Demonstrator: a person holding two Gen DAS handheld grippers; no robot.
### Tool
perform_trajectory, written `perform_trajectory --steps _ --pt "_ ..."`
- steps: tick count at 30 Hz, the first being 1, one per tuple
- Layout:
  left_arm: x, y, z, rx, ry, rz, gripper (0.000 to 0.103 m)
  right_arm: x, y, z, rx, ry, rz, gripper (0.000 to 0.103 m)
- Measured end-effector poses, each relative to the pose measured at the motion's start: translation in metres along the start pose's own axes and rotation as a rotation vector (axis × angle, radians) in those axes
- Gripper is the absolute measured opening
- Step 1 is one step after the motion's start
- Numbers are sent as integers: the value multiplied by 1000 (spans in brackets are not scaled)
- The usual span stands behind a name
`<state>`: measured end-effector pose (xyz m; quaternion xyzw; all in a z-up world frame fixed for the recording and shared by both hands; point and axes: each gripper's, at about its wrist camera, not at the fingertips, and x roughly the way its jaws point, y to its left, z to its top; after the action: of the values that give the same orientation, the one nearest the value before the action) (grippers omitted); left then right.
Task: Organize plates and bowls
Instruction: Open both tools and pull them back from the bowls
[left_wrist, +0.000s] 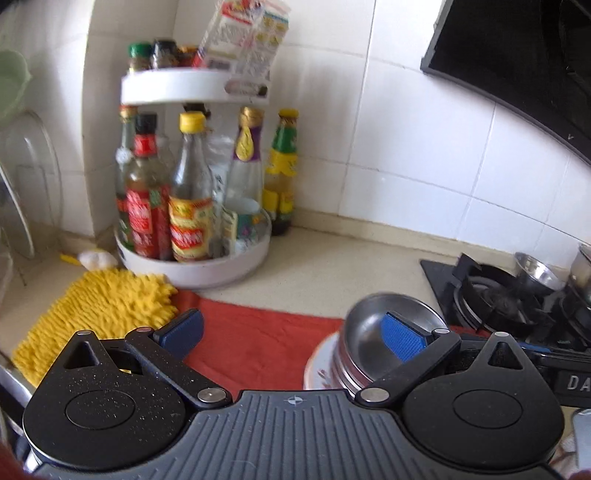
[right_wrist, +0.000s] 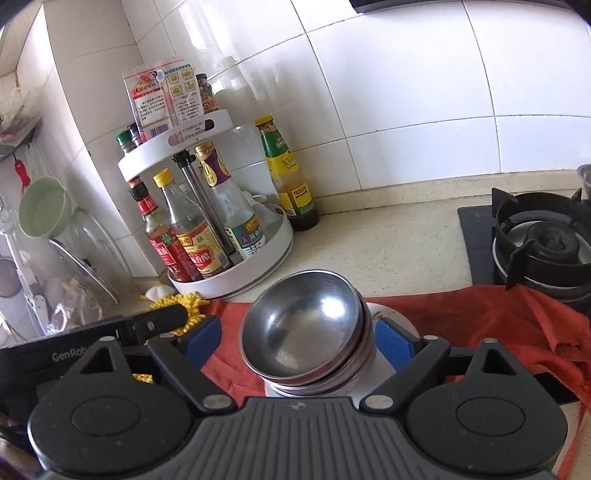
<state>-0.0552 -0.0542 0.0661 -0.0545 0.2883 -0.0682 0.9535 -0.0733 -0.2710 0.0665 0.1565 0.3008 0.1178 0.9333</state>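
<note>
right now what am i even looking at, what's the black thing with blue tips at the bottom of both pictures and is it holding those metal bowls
Those black things are two hand-held grippers, one in each of a person's hands; no robot arm is involved. Each carries a camera looking forward along its two blue-padded fingers, so one picture is the left gripper's view and the other the right's.

The left gripper is open and holds nothing. The right gripper is also open, with its fingers on either side of a stack of steel bowls; I cannot see them squeezing it.

The bowls sit on a white plate, which lies on a red cloth on the kitchen counter. Nearby are a yellow mop-like cloth, a white two-level rack of sauce bottles and a gas stove.
</note>
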Motion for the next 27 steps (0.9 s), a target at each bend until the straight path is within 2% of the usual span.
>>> perform_trajectory --steps 4,9,27 --pt "7 -1 -8 -25 60 -20 103 2 -3 -2 -2 10 -28 88" --pt "15 -9 -16 -4 128 3 103 -1 -11 -7 3 14 -57 88" --pt "12 -24 -24 20 166 21 103 -6 -24 -17 16 55 -61 91"
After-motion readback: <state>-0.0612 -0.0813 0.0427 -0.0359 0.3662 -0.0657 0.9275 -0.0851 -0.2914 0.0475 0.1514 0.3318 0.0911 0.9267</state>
